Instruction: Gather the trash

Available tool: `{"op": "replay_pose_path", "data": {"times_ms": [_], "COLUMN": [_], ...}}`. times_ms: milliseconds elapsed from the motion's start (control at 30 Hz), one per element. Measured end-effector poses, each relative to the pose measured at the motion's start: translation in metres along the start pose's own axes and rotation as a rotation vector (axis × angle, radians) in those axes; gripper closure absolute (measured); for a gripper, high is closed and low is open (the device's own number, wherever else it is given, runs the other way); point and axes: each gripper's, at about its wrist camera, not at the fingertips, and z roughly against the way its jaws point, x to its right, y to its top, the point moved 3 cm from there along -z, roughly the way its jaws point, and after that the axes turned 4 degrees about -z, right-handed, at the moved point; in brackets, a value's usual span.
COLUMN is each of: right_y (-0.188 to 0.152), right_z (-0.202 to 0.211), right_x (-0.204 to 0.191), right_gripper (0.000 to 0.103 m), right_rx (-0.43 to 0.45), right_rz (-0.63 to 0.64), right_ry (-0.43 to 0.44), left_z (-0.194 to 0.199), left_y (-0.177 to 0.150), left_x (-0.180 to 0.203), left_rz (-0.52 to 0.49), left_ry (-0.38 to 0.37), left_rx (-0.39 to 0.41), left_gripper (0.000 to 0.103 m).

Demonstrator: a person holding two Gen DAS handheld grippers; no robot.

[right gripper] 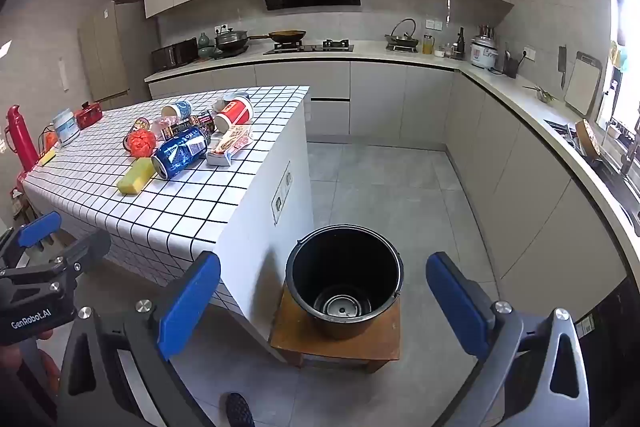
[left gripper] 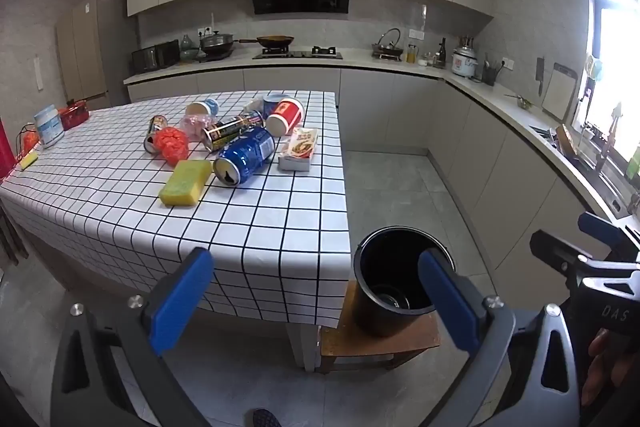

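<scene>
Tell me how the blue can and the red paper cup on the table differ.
The blue can is metal; the red paper cup is red with a white band. The can's pull-tab end faces the camera; the cup's open mouth faces it. The can lies nearer the table's front, the cup farther back. Both lie on their sides.

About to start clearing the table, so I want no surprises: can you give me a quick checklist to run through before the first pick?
1. Left claw open, nothing held: ok.
2. Right claw open, nothing held: ok.
3. Black bucket upright on the wooden stool: ok.
4. Bucket has room for trash: ok, though something round lies at the bottom.
5. Blue can on its side, nearest the table edge, unobstructed: ok.
6. Yellow sponge counts as trash: cannot tell.
</scene>
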Motion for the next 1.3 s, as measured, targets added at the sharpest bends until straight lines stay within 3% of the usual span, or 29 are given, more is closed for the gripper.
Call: {"op": "replay_pose_path", "data": {"times_ms": [1300], "right_y": [0.002], "right_z": [0.012], "right_x": [0.0], "right_gripper": [0.0], "right_rx": [0.024], "right_rz": [-0.003], "right_ry": [-0.003], "left_z": [0.009], "left_y": [0.0], "left_x": [0.001], "left_rz": [-0.021], "left_ry": [0.009], "left_rx": [0.015], "left_gripper": [0.0]}}
